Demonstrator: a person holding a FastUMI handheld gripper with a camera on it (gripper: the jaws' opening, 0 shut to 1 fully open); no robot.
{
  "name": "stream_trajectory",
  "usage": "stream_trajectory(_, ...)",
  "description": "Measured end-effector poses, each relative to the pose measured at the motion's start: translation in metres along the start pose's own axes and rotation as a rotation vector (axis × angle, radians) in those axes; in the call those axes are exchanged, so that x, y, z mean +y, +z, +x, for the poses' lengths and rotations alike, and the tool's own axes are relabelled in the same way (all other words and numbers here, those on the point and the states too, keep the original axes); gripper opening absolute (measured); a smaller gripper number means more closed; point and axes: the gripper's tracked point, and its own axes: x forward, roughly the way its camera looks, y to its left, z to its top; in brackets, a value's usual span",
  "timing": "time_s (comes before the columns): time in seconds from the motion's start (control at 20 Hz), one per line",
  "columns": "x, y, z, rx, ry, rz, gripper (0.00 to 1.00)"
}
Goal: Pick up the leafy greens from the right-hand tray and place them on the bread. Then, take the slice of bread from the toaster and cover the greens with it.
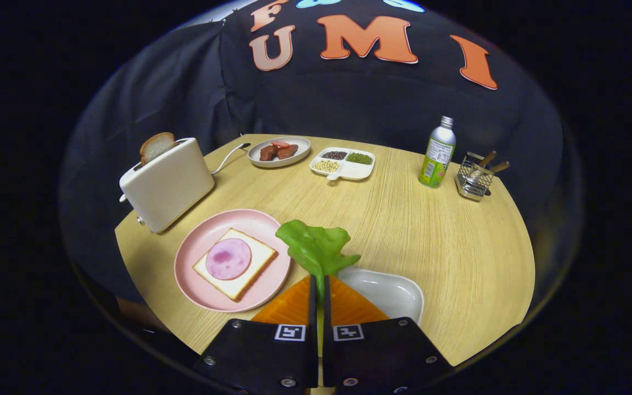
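My gripper (319,285) is shut on the stem of the leafy greens (316,247), whose leaf sticks up ahead of the fingers, lifted above the white tray (395,293) just beyond the right finger. Left of the leaf, a pink plate (201,241) holds a slice of bread (258,258) topped with a round of ham (229,258). Farther back on the left stands a white toaster (168,184) with a second bread slice (156,146) poking out of its slot.
At the back of the round wooden table (431,236) sit a grey plate with meat pieces (278,151) and a divided white dish of beans (343,162). A green bottle (437,153) and a wire holder (475,176) stand at the far right.
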Motion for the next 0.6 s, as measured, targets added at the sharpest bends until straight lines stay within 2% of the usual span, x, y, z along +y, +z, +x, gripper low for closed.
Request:
stream_trajectory(0.45, 0.045, 0.024, 0.024, -0.027, 0.086, 0.002, 0.04)
stream_trajectory(0.6, 0.069, 0.029, 0.031, -0.028, 0.141, 0.006, 0.04)
